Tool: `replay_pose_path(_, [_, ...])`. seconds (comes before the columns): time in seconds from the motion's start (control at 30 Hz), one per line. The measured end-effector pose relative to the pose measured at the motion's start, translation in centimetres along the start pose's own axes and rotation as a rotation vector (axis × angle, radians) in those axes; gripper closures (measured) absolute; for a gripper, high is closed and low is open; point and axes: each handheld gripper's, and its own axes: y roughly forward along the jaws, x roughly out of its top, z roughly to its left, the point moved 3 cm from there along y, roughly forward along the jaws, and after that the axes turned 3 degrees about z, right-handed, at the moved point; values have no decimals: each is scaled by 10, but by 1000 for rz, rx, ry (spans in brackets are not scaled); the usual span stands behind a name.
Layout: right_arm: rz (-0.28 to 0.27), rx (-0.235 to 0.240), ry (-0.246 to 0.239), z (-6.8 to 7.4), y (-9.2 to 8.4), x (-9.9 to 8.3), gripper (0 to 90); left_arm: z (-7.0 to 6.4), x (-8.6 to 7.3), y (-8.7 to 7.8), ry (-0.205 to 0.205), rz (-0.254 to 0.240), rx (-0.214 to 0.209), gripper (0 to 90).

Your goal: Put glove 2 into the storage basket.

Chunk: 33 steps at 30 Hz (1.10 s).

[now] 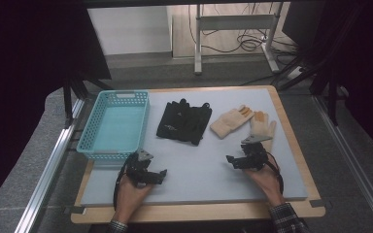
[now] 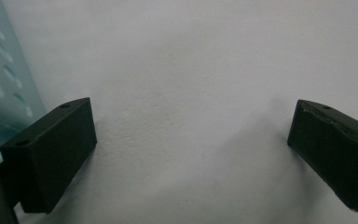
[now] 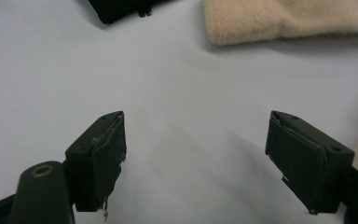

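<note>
A pair of black gloves [image 1: 183,121] lies at the middle back of the grey mat [image 1: 199,182]. Two beige gloves lie to its right, one [image 1: 229,121] slanted and the other [image 1: 262,127] pointing away. My right gripper [image 1: 232,160] sits low over the mat just in front of the beige gloves, open, with nothing between its jaws. The right gripper view has the gripper [image 3: 196,130] over bare mat, a beige glove cuff [image 3: 284,21] ahead and a black glove edge [image 3: 116,9] at the top left. My left gripper [image 1: 161,174] rests open near the basket's front corner, over bare mat [image 2: 191,121].
A teal plastic basket [image 1: 114,126] with nothing in it stands at the mat's back left; its perforated wall [image 2: 0,70] is close beside the left gripper. The mat lies on a wooden tabletop [image 1: 291,141] with metal rails along both sides.
</note>
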Motion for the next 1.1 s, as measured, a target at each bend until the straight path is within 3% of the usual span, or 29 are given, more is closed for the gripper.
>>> replay_pose_path(0.3, [-15,35,3,5,11,18,208,0,0,0,0,0,-1,15])
replay_pose_path(0.4, [-7,56,-25,9,19,30,219,0,0,0,0,0,0,15])
replay_pose_path(0.8, [-2,82,-40,9,41,70,333,0,0,0,0,1,-1,15])
replay_pose_path(1.1, [-12,73,-55,11,57,97,354,0,0,0,-1,0,-1,15])
